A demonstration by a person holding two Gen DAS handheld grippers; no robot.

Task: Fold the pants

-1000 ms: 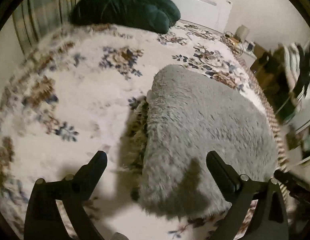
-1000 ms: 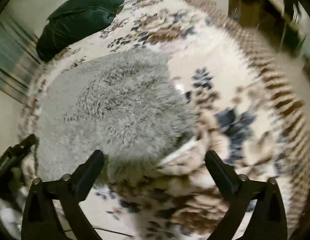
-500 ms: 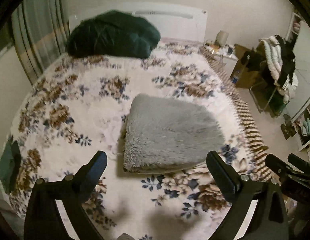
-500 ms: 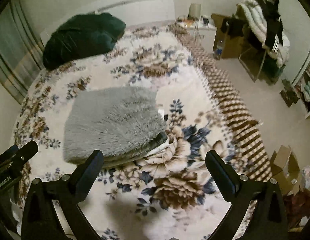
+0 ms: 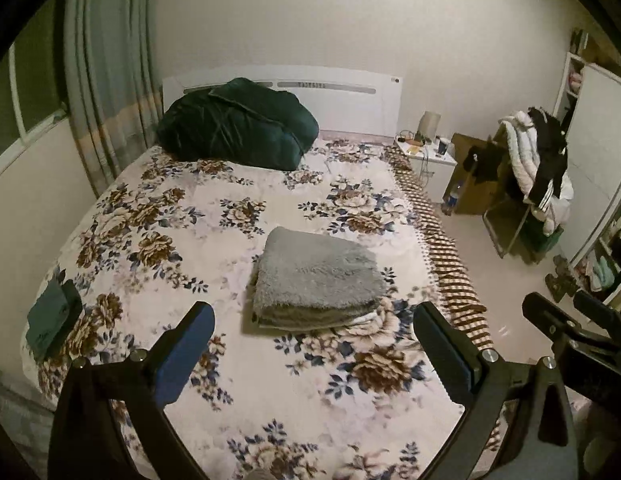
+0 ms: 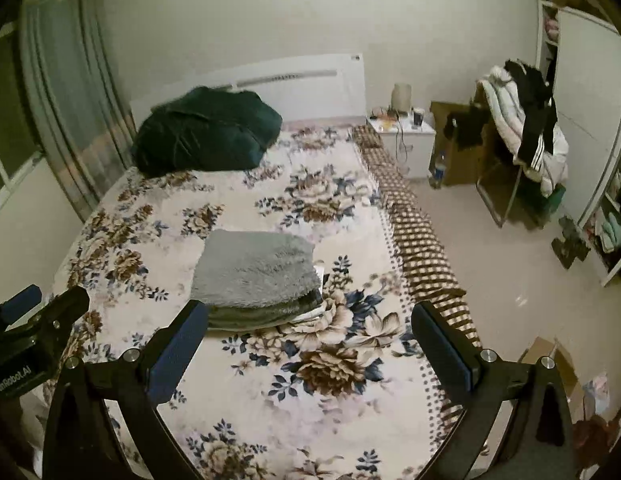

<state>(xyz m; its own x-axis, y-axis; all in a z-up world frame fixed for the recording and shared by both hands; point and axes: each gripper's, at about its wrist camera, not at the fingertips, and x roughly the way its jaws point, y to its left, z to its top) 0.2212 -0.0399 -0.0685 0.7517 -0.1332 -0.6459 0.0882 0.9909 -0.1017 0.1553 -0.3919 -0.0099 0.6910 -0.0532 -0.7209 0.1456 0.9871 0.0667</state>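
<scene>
The grey fluffy pants (image 5: 316, 280) lie folded in a neat stacked rectangle on the floral bedspread (image 5: 158, 216), near the bed's right side; they also show in the right wrist view (image 6: 254, 276). My left gripper (image 5: 310, 332) is open and empty, held well back and above the bed, in front of the pants. My right gripper (image 6: 306, 332) is open and empty too, likewise held back from the pants. The right gripper shows at the lower right of the left wrist view (image 5: 566, 332); the left gripper shows at the left edge of the right wrist view (image 6: 34, 320).
A dark green duvet (image 5: 234, 124) lies by the white headboard (image 5: 350, 100). A small green object (image 5: 50, 316) sits at the bed's left edge. A nightstand (image 5: 426, 160), a clothes-laden rack (image 5: 534, 168) and shelves (image 6: 606, 232) stand right of the bed. Curtains (image 5: 98, 80) hang on the left.
Both grippers have pulled up and back from right over the pants to a high, distant view of the whole bed. The folded pants have stayed in place.
</scene>
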